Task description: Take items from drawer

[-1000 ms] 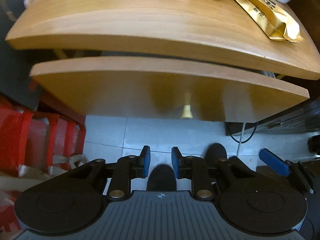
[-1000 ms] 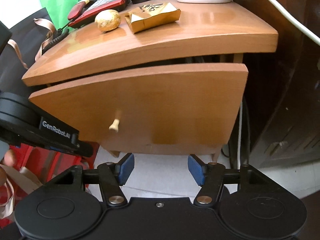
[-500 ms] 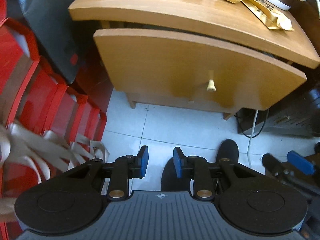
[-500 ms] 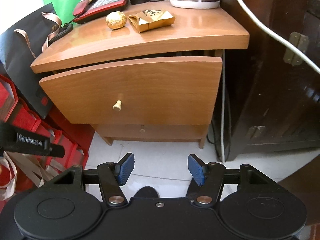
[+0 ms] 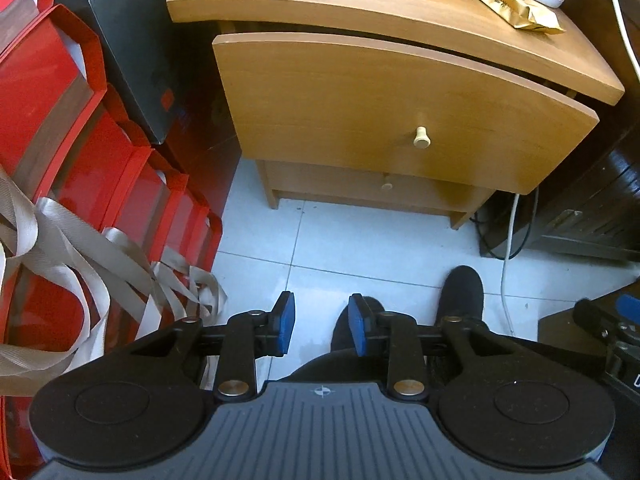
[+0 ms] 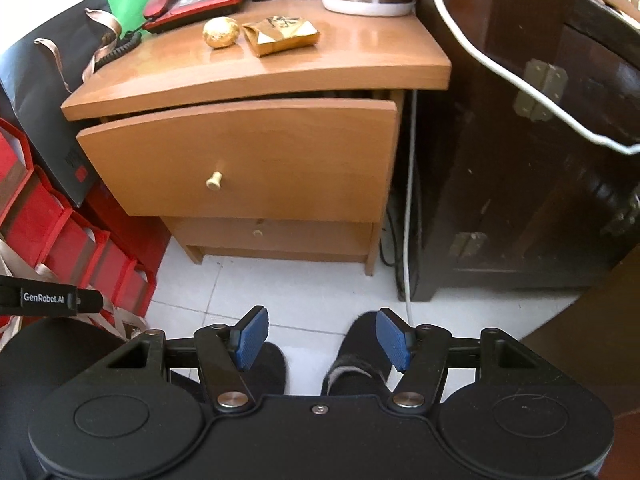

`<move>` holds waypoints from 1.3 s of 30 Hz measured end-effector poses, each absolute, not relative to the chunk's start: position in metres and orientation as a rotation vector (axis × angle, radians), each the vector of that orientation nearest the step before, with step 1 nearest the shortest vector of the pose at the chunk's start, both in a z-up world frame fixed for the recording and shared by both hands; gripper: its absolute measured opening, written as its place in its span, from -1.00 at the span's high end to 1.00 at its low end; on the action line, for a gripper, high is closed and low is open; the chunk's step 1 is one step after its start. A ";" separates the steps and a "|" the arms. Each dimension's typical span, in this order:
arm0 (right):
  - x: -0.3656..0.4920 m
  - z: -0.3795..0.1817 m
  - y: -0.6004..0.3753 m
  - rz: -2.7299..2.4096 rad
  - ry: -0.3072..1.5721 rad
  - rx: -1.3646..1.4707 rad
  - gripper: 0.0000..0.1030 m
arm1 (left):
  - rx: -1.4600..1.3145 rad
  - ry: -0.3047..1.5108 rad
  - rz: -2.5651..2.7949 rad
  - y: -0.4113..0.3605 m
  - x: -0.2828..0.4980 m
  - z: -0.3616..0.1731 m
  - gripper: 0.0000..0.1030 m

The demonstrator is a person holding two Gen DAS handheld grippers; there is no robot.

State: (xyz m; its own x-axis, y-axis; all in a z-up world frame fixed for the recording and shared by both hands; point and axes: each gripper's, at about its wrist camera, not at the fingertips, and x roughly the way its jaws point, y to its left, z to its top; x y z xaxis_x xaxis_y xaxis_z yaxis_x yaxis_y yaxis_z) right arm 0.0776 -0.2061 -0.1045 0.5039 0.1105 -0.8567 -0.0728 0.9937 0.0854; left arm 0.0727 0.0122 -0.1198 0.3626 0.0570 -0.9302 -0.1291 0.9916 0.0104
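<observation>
Top drawer (image 6: 248, 160) of nightstand (image 6: 280, 68): being seen slightly ajar, contents hidden. Judged rigid wood, sliding; best gripped at small pale knob (image 6: 214, 180), likely slippery. Gold ball (image 6: 221, 32), gold packet (image 6: 282, 35) lying on top. Left gripper (image 5: 321, 325): jaws being opened, empty. Right gripper (image 6: 322, 338): jaws being opened, empty; both well apart from knob.

Wooden drawer (image 6: 256, 160) slightly open, pale knob (image 6: 214, 180) in front

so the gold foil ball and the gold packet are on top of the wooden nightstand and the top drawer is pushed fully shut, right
Not quite. The gold foil ball and gold packet do sit on the wooden nightstand, but the top drawer stands slightly pulled out, as the right wrist view shows.
</observation>
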 end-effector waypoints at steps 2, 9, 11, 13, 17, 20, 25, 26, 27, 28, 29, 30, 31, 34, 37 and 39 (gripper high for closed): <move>0.074 -0.106 -0.210 0.099 1.047 0.054 -0.15 | -0.067 1.189 0.127 0.012 0.072 -0.119 0.41; 0.074 -0.114 -0.218 0.067 1.090 0.106 -0.22 | -0.026 1.154 0.119 0.006 0.072 -0.119 0.41; 0.074 -0.115 -0.217 0.062 1.097 0.105 -0.23 | -0.031 1.158 0.114 0.006 0.074 -0.119 0.41; 0.074 -0.117 -0.217 0.059 1.112 0.103 -0.23 | -0.026 1.160 0.118 0.005 0.076 -0.120 0.40; 0.076 -0.120 -0.219 0.055 1.130 0.123 -0.23 | -0.014 1.153 0.117 0.003 0.076 -0.118 0.34; 0.076 -0.121 -0.221 0.052 1.137 0.140 -0.24 | -0.024 1.156 0.114 0.004 0.077 -0.118 0.32; 0.075 -0.122 -0.221 0.039 1.143 0.135 -0.25 | -0.009 1.151 0.113 0.002 0.077 -0.119 0.32; 0.075 -0.122 -0.221 0.039 1.143 0.133 -0.29 | -0.011 1.151 0.111 0.002 0.077 -0.119 0.31; 0.075 -0.122 -0.221 0.038 1.142 0.133 -0.33 | -0.014 1.153 0.108 0.003 0.077 -0.119 0.31; 0.074 -0.121 -0.221 0.038 1.140 0.131 -0.34 | -0.017 1.154 0.107 0.003 0.077 -0.119 0.31; 0.074 -0.121 -0.220 0.037 1.140 0.128 -0.34 | -0.017 1.154 0.108 0.003 0.077 -0.119 0.30; 0.074 -0.122 -0.220 0.037 1.141 0.126 -0.34 | -0.015 1.154 0.108 0.003 0.077 -0.119 0.30; 0.075 -0.122 -0.221 0.037 1.143 0.125 -0.34 | -0.013 1.154 0.108 0.003 0.077 -0.119 0.30; 0.076 -0.122 -0.221 0.038 1.145 0.123 -0.35 | -0.014 1.154 0.107 0.003 0.077 -0.119 0.30; 0.076 -0.123 -0.221 0.037 1.146 0.120 -0.35 | -0.011 1.154 0.106 0.003 0.077 -0.119 0.30; 0.076 -0.123 -0.221 0.036 1.147 0.120 -0.35 | -0.011 1.155 0.104 0.003 0.077 -0.119 0.30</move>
